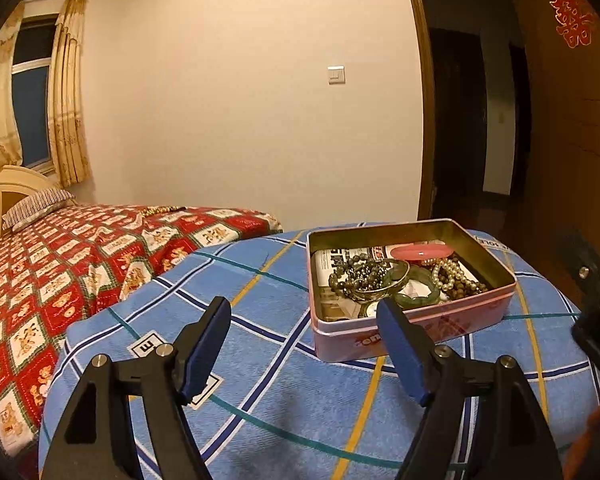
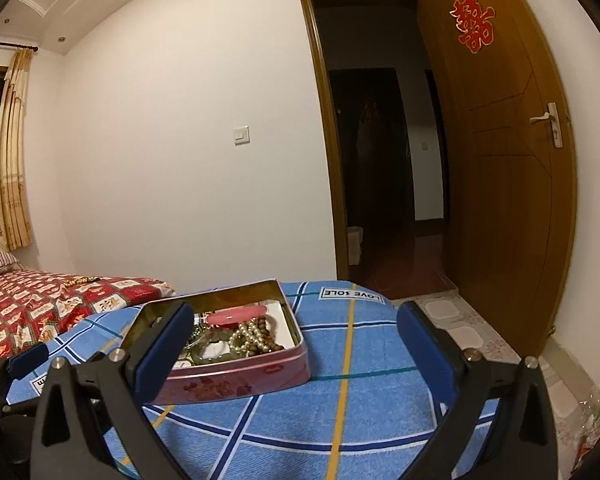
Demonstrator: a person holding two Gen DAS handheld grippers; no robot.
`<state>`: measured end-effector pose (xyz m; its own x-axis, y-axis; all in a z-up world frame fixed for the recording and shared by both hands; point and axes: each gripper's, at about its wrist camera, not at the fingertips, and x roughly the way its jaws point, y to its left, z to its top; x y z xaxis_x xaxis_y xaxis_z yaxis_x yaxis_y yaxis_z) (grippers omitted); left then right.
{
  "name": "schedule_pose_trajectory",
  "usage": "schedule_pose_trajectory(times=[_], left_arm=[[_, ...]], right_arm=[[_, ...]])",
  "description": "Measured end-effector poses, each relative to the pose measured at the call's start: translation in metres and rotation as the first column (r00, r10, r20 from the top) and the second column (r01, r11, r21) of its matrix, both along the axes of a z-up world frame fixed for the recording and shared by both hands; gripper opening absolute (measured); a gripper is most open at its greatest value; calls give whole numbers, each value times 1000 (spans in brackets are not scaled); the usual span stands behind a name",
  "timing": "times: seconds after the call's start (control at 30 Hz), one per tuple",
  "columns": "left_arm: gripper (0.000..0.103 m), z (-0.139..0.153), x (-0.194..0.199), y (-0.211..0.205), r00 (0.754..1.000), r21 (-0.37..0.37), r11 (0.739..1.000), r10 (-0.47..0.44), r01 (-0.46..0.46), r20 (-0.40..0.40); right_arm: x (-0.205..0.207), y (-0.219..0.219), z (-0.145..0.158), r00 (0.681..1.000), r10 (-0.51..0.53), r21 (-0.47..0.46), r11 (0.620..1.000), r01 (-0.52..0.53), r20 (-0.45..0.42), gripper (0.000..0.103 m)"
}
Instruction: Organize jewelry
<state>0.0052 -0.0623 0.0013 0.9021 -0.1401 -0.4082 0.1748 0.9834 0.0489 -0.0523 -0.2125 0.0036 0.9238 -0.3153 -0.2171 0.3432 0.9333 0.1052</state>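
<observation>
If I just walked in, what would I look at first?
Probably the open pink metal tin on the blue plaid cloth, piled with a pearl strand, dark beads and a green bangle. Next, the red paper cutout high on the brown wooden door. Both tools, left and right, hang open near the tin.

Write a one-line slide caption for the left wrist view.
Open left claw hovers over a blue plaid cloth before an open pink tin of tangled bead bracelets, bangles and pearls.
</observation>
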Motion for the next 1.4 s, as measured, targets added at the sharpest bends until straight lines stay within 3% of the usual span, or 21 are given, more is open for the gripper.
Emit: schedule_pose_trajectory(times=[0.37,1.4], left_arm=[[77,-1,-1,3,1000,-13,1000,-3,2,-5],[78,-2,-2,1,1000,-8,1000,-28,28,-7]], right_arm=[[4,12,-1,1000,12,-54,998,-14,-22,103],[5,14,-1,999,22,-47,999,-24,-39,103]])
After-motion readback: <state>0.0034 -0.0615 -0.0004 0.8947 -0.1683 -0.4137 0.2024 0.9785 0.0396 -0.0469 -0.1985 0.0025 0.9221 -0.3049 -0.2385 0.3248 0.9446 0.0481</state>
